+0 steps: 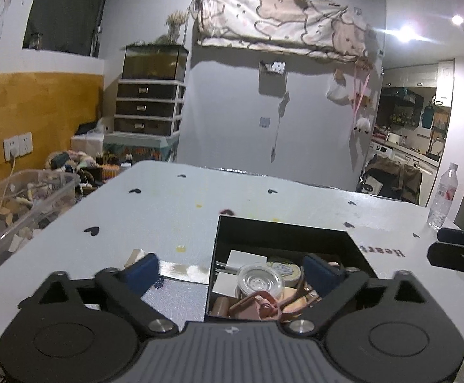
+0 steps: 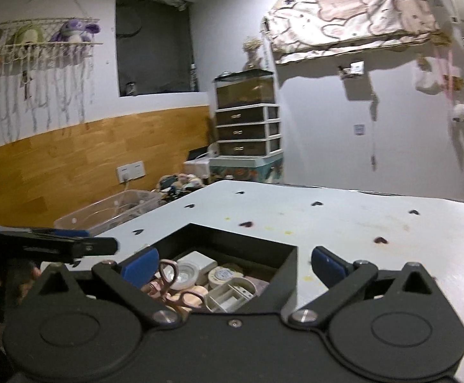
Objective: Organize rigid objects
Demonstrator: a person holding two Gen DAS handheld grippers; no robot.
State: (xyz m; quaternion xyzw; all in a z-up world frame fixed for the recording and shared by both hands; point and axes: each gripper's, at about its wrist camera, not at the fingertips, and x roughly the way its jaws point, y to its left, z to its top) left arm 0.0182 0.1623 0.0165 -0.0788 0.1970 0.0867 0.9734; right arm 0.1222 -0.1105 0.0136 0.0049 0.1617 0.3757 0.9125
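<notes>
A black open box (image 1: pixel 283 233) sits on the white table (image 1: pixel 168 210) and holds small rigid items: a clear lidded jar (image 1: pixel 259 281), pink scissors (image 1: pixel 263 306), a round tin (image 1: pixel 284 268) and a white box (image 1: pixel 247 258). My left gripper (image 1: pixel 232 273) is open just above the box's near left edge, nothing between its fingers. In the right wrist view the same box (image 2: pixel 247 239) shows the scissors (image 2: pixel 168 281), the jar (image 2: pixel 184 273), a tape roll (image 2: pixel 222 276) and a white plastic case (image 2: pixel 232 293). My right gripper (image 2: pixel 233 265) hangs open over its near side, empty.
A shiny flat strip (image 1: pixel 180 268) and a beige piece (image 1: pixel 136 255) lie on the table left of the box. A water bottle (image 1: pixel 444 191) stands at the far right corner. A clear plastic bin (image 1: pixel 24 198) sits off the table's left edge. Drawers (image 2: pixel 247 131) stand by the wall.
</notes>
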